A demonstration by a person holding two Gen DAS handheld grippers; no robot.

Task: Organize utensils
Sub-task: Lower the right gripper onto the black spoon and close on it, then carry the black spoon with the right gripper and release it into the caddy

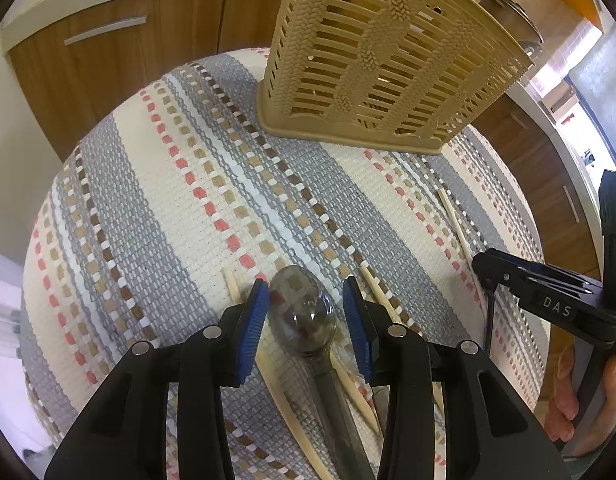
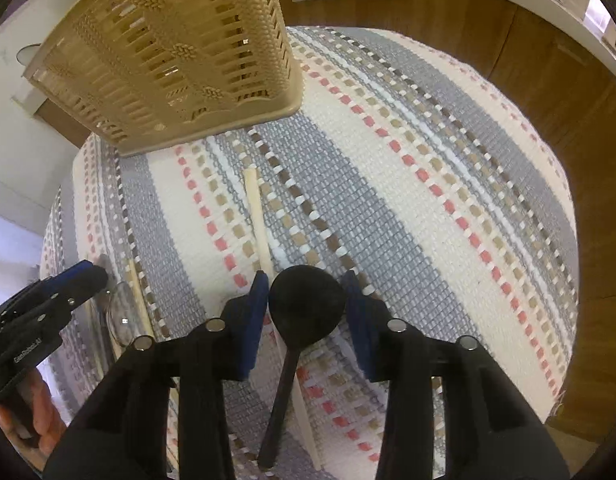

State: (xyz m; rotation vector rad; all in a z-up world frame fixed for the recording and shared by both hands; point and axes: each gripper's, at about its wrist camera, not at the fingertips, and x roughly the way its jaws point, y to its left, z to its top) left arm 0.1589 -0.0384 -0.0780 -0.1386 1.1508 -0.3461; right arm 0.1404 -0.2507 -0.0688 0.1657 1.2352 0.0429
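Your left gripper [image 1: 304, 312] straddles the bowl of the metal spoon [image 1: 302, 314], and its blue pads stand clear of the bowl on both sides, so those jaws are released around it, not gripping. Your right gripper [image 2: 306, 304] frames the bowl of the black spoon [image 2: 306, 306]; the left pad looks to be touching or very nearly touching the rim and the right one shows a sliver of gap, so I cannot tell whether it has a hold. Both spoons lie flat on the striped cloth [image 1: 156, 184] over the table, in front of the beige slatted basket [image 1: 387, 60] that stands at the far side. For a good pick, I'd slide each gripper back toward the neck, where the shape is narrower and less likely to squirt out, press down to the cloth, then close squarely. Mind the wooden chopsticks [image 1: 377, 296] lying against the metal spoon's handle; pinching one along with it would spoil the lift. Count: two spoons, one basket, and at least four chopsticks, partly hidden by the grippers.
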